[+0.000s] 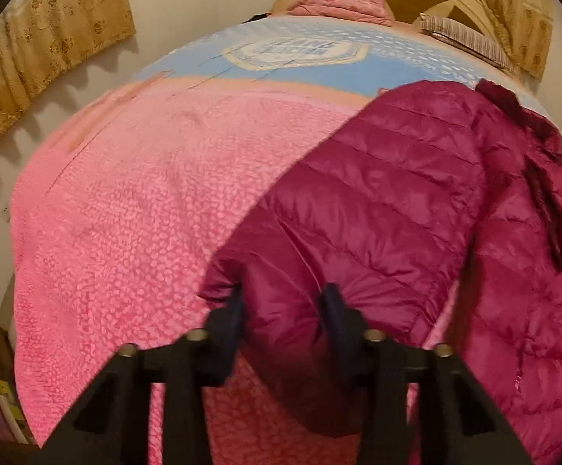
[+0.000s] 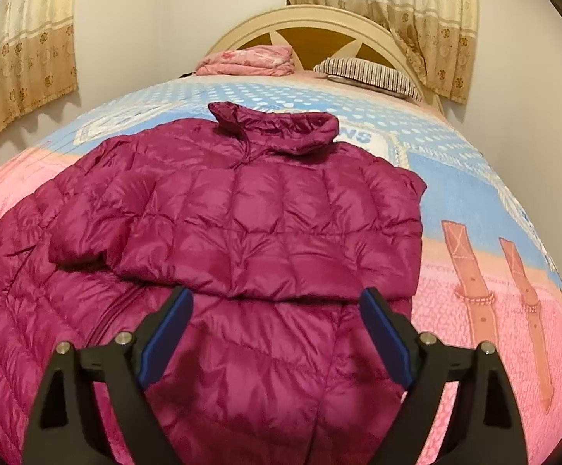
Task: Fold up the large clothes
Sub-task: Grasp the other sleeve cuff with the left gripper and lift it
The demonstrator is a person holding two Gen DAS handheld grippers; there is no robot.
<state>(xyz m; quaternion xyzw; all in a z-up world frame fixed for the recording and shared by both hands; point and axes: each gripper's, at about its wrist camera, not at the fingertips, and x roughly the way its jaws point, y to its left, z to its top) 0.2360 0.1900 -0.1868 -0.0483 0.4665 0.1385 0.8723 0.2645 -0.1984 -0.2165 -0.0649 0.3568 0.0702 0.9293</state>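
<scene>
Lying spread across the bed, a magenta quilted down jacket is resting with its collar toward the headboard and one sleeve folded in over the body panel. Its lower half is draping toward the camera over the pink part of the bedspread; the upper half is sitting on the blue dotted part.

In the left wrist view, the left gripper is pinching the cuff end of a sleeve, its two dark fingers pressing into the puffy fabric from either side, closed as far as the padding allows. That sleeve is stretching away to the right toward the jacket's body.

The right gripper is hovering just above the jacket's hem area, its blue-padded fingers standing wide apart and gripping nothing.

At the head of the bed, a folded pink quilt and a striped pillow are lying side by side. Floral beige curtains are hanging on both sides against the pale wall.
</scene>
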